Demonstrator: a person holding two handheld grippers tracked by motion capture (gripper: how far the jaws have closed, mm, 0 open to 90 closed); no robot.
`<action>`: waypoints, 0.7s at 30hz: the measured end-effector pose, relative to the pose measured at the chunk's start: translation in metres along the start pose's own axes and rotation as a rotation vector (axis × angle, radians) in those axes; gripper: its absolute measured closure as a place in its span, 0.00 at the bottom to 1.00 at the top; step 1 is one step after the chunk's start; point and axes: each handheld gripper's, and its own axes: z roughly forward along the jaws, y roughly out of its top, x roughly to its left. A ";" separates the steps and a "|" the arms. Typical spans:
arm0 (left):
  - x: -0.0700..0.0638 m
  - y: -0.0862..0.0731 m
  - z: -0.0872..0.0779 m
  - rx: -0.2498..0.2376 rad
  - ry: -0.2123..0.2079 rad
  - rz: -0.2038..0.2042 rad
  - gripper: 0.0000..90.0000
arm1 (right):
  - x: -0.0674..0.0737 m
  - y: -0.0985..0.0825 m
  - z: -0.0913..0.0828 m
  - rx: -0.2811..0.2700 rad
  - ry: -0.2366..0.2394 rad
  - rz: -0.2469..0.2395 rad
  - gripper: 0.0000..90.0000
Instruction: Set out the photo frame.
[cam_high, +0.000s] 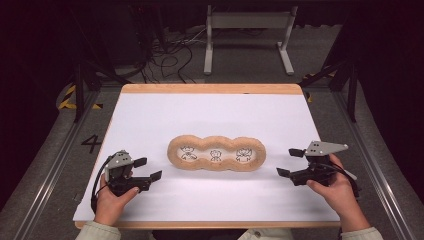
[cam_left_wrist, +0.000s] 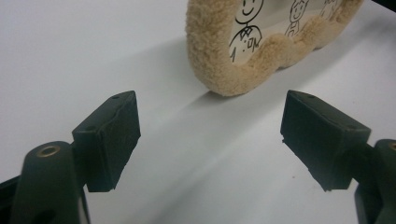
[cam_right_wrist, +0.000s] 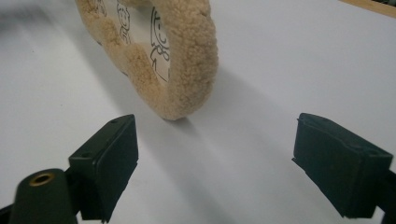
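- Nearest the camera, a person's hands hold the left gripper and the right gripper low over the white desk, each aimed inward at one end of a plush frame.
- Fingers of the left gripper stand wide apart with nothing between them; the frame's rounded left end lies just ahead of the gap and a little toward the right-hand finger, not yet touched.
- Fingers of the right gripper are likewise spread wide and empty; the frame's other end sits just ahead of them, nearer the left-hand finger than the right-hand one.
- Risk, as judged here: because each end sits off-centre in its gap, one finger could meet the fleece first and shove the frame sideways across the smooth desk instead of closing on it.
- Risk: the soft pile probably compresses, so a shallow bite on the rim may slide off when the frame is raised; a deeper reach would help.
- Risk: should one side clamp before the other, the long three-lobed frame would likely pivot on the desk and swing out of the other side's fingers.
- Farther in, three line-drawn figures show in the frame's windows; a finger straying inward could crease that paper.
- Beyond, the desk's wooden far edge lies well apart from the frame, so a fall there looks unlikely.
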 end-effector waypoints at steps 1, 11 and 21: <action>0.001 -0.001 0.001 0.003 -0.002 -0.006 0.23 | 0.000 -0.002 0.001 -0.009 -0.001 0.002 0.15; 0.005 -0.004 0.006 0.020 0.024 -0.015 0.22 | -0.005 -0.027 0.013 -0.002 -0.010 0.039 0.11; 0.005 -0.004 0.009 0.031 0.035 -0.014 0.21 | -0.010 -0.041 0.026 0.037 0.007 0.091 0.06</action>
